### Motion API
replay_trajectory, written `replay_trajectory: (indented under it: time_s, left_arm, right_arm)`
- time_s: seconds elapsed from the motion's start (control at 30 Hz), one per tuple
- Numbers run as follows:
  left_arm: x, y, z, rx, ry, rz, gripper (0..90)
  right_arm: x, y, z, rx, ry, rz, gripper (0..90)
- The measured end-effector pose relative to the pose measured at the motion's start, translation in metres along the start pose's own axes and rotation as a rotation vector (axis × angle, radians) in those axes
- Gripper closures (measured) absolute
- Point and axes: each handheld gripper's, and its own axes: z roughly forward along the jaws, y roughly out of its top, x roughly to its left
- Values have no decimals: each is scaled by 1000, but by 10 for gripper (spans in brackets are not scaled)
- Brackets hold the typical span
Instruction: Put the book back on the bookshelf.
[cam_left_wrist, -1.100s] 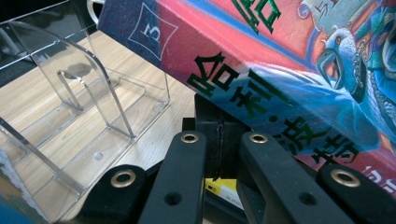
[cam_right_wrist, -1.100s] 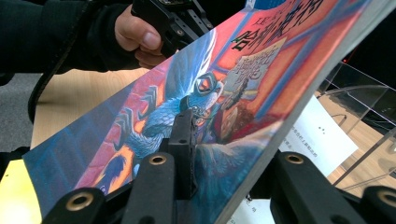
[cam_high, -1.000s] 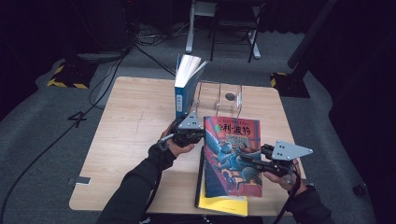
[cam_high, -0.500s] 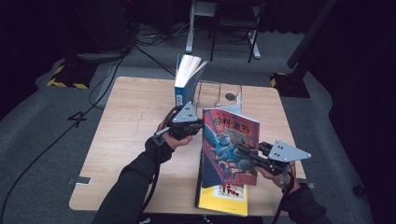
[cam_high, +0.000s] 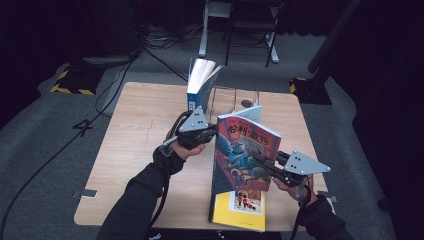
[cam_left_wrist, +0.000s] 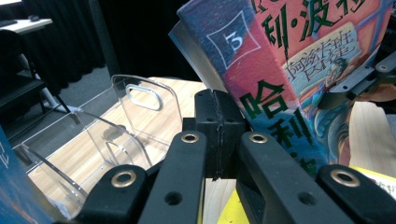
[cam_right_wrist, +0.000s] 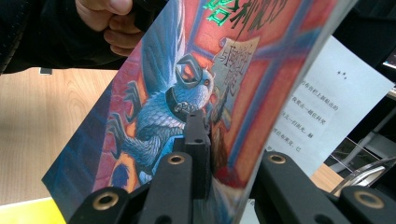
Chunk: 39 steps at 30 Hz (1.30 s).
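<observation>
The step in hand appears to be raising the red-and-blue illustrated paperback book (cam_high: 243, 155) upright so it can go into the clear acrylic book stand (cam_left_wrist: 133, 116) at the far side of the light wooden table (cam_high: 130, 150). To do it well, both holds should stay firm while the book is brought fully vertical, spine turned toward the rack, and its lower edge is cleared of the yellow-covered book (cam_high: 239, 210) lying flat beneath it before any sideways travel. The left gripper (cam_high: 202, 134) sits at the book's upper left corner; in the left gripper view its jaws are drawn tight together, with the spine edge rising just behind their tips, though whether the cover is truly pinched there cannot be told from this angle. The right gripper (cam_high: 267, 165) is clenched on the front cover's right edge, its jaws having just been closing, one jaw on the illustrated face and the other behind the cover, as the right gripper view shows. The book stands tilted, between the two grippers, near the table's front right. A blue hardback book (cam_high: 199, 87) already stands upright at the rack's left end.
</observation>
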Motion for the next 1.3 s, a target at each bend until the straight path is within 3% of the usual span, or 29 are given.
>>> replay_trajectory:
  time_s: [0.5, 0.8, 0.97, 1.07, 1.3]
  left_arm:
    - [-22, 0, -15, -39, 1, 22, 899]
    - [-34, -2, -20, -78, -1, -13, 899]
    - [-46, -2, -24, -103, -22, -29, 898]
    - [-50, -2, -25, -97, -19, -19, 898]
    - [-58, -8, -28, -100, -13, -35, 896]
  right_arm:
    - [12, 2, -12, -27, 23, -23, 808]
    - [17, 2, -20, -34, 49, -17, 810]
    - [19, 2, -24, -38, 69, -6, 810]
    - [21, 3, -27, -37, 74, -9, 809]
    - [25, 4, -31, -31, 74, -17, 808]
